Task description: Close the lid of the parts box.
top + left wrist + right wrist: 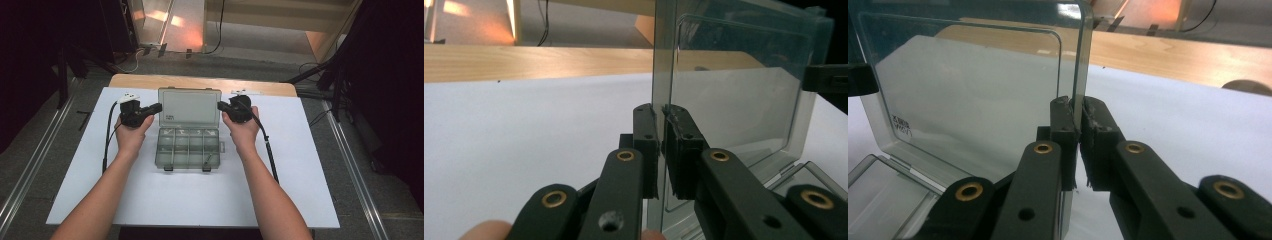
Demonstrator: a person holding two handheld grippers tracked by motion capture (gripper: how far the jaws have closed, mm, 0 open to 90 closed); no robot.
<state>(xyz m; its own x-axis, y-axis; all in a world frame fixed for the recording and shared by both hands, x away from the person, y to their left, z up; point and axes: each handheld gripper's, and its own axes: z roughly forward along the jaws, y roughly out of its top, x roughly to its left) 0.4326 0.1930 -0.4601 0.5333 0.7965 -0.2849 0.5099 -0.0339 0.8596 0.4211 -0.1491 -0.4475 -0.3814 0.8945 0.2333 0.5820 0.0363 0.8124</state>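
Observation:
A clear grey plastic organiser box with several compartments lies in the middle of the white board. Its lid stands upright at the back. My left gripper is shut on the lid's left edge, and my right gripper is shut on its right edge. In the left gripper view the jaws pinch the thin edge of the lid. In the right gripper view the gripper clamps the opposite edge of the lid, which bears a small label.
The white board covers a wooden table whose far strip shows behind the box. Two latches hang at the box's front. A cable trails from the right gripper. Dark stands and floor rails flank the table.

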